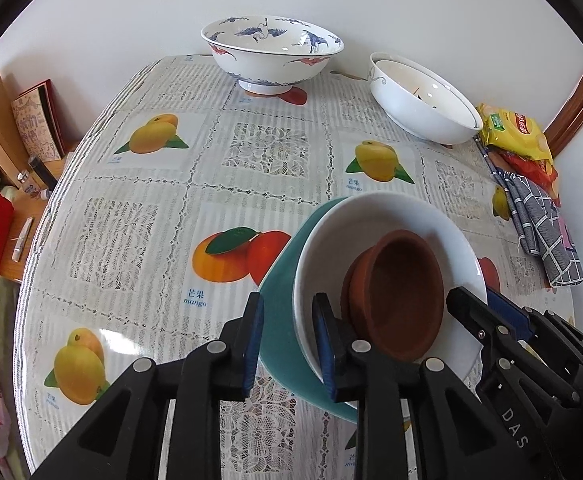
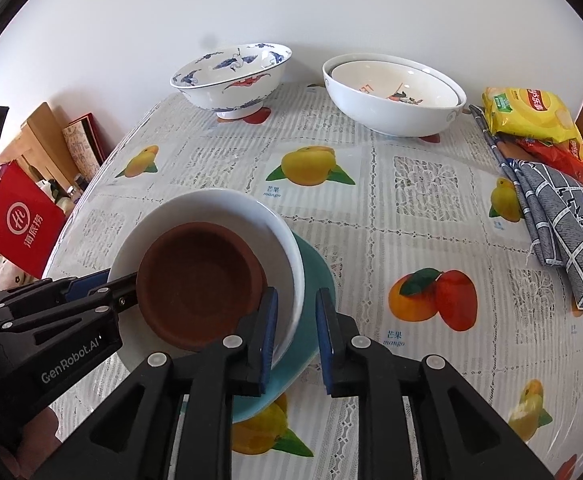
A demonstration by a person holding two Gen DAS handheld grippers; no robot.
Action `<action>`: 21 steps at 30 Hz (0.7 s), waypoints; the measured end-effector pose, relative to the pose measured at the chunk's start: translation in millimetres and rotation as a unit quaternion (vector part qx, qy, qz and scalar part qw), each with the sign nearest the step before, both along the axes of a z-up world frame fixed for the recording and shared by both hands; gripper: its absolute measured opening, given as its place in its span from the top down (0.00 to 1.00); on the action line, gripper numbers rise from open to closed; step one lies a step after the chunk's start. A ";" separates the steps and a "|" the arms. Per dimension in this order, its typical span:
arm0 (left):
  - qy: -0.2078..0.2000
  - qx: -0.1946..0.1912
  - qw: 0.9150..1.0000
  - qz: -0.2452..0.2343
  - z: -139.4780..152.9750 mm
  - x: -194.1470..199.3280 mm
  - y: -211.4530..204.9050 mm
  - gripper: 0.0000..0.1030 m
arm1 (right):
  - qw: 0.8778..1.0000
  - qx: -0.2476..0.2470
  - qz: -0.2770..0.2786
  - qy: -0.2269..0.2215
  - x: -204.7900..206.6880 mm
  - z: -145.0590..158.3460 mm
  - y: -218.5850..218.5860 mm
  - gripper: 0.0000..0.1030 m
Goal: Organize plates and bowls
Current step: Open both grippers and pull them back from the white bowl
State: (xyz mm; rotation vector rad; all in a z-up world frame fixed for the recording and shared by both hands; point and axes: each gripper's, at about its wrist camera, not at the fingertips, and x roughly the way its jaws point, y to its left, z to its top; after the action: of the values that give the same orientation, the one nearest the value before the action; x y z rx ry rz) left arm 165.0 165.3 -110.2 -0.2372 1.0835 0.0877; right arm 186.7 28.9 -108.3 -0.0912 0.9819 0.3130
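A brown clay dish (image 1: pixel 399 296) (image 2: pixel 199 284) sits in a white bowl (image 1: pixel 375 216) (image 2: pixel 251 216), which rests on a teal plate (image 1: pixel 281 308) (image 2: pixel 315 280). My left gripper (image 1: pixel 289 344) straddles the left rims of the bowl and plate, jaws apart. My right gripper (image 2: pixel 296 336) straddles their right rims, jaws apart; it shows in the left wrist view (image 1: pixel 475 304). A blue-patterned crane bowl (image 1: pixel 271 52) (image 2: pixel 231 76) stands at the back. A white bowl with a smaller bowl nested inside (image 1: pixel 423 100) (image 2: pixel 395 92) stands at the back right.
Yellow and red snack bags (image 1: pixel 515 132) (image 2: pixel 531 116) and a grey checked cloth (image 1: pixel 543 224) (image 2: pixel 563 232) lie at the right edge of the fruit-print tablecloth (image 1: pixel 163 208). A red bag (image 2: pixel 23 224) and boxes stand beyond the left edge.
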 end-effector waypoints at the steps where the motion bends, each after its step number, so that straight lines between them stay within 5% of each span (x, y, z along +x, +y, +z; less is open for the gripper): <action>1: -0.002 -0.002 1.000 -0.005 1.5 -2.2 -0.9 0.75 | 1.000 0.001 -0.001 -0.001 -2.0 1.6 -1.0 0.80; 12: -0.043 0.004 0.999 -0.002 32.5 -43.0 -11.8 0.65 | 1.000 0.010 0.004 -0.026 -41.0 28.2 -16.1 0.62; 21: -0.105 0.019 0.994 -0.037 75.2 -85.6 -51.7 0.53 | 0.998 -0.004 -0.029 -0.062 -83.5 62.8 -56.8 0.39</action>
State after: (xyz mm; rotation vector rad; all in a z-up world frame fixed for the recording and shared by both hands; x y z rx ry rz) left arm 79.4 113.7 -35.0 -0.1673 0.8800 0.0160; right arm 103.3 -28.0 -45.5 -0.0886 0.8612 0.2461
